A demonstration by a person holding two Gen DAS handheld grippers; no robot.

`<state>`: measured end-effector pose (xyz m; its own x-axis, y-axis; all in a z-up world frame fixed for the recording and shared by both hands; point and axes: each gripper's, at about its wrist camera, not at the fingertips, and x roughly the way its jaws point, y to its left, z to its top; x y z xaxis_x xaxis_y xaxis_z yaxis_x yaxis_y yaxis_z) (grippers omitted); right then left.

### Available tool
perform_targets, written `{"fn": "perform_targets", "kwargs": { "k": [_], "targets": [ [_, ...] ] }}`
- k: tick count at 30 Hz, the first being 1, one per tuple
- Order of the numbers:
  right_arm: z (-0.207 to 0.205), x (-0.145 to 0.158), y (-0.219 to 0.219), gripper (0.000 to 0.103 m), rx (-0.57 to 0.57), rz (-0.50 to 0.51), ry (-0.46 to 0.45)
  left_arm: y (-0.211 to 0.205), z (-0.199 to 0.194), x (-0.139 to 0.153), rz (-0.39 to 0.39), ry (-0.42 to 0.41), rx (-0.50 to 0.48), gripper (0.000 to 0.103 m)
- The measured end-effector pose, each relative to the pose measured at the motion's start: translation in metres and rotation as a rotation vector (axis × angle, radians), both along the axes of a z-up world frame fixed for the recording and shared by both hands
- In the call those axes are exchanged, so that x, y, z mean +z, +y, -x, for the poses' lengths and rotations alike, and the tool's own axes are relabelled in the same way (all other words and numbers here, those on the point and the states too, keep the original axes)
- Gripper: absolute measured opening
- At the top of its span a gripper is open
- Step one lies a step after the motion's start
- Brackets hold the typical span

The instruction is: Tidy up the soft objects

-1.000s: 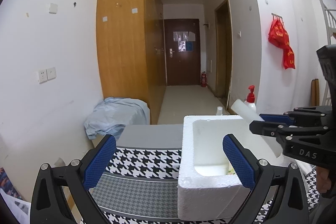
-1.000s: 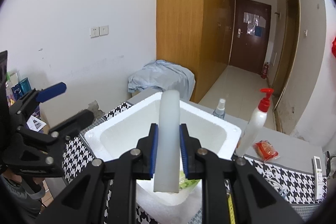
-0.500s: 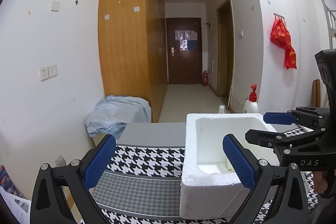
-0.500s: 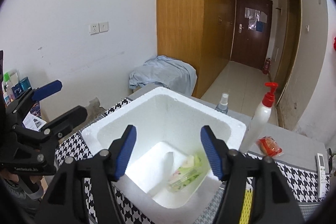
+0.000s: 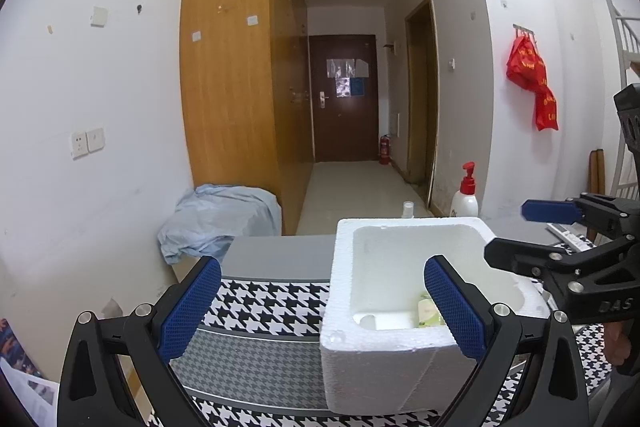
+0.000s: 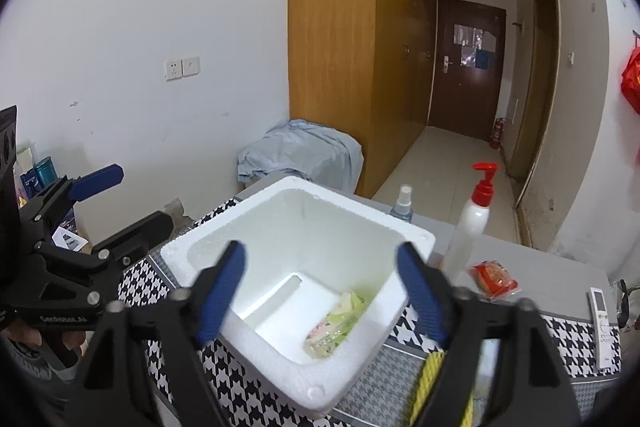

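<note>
A white foam box [image 6: 416, 239] stands on the houndstooth table cloth [image 6: 568, 343]. On its floor lie a green and pink soft packet [image 6: 340, 319] and, in the left wrist view, a white rounded piece [image 5: 367, 319]. My right gripper [image 6: 320, 263] hangs over the box's near rim, its jaws opening with nothing between them. It also shows at the box's right [image 5: 524, 231]. My left gripper [image 5: 320, 303] stands open and empty at the box's left side [image 6: 132, 199].
Behind the box stand a red-topped pump bottle [image 6: 476, 211] and a small spray bottle [image 6: 402, 203]. A red packet [image 6: 494, 277], a white remote [image 6: 602, 323] and a yellow cord [image 6: 430, 375] lie to the right. A blue-grey cloth heap [image 6: 300, 155] sits past the table.
The right gripper let go of the white soft piece it was shut on, which dropped into the box. Its jaws spread wide. The left gripper stayed put.
</note>
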<state>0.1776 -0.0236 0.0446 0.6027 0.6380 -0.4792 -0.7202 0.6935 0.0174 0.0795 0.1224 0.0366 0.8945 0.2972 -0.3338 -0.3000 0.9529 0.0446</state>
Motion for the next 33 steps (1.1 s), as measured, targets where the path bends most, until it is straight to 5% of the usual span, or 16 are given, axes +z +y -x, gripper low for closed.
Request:
{"fn": "perform_targets", "kwargs": {
  "k": [5,33],
  "targets": [
    [0.007,0.003,-0.006,0.102,-0.006,0.016,-0.032,-0.003,0.004,0.002,0.009,0.0,0.001,0.102],
    [0.041,0.015,-0.077,0.102,-0.124,-0.07,-0.115,-0.057,0.023,0.023,-0.008,-0.069,-0.095,0.102]
  ]
}}
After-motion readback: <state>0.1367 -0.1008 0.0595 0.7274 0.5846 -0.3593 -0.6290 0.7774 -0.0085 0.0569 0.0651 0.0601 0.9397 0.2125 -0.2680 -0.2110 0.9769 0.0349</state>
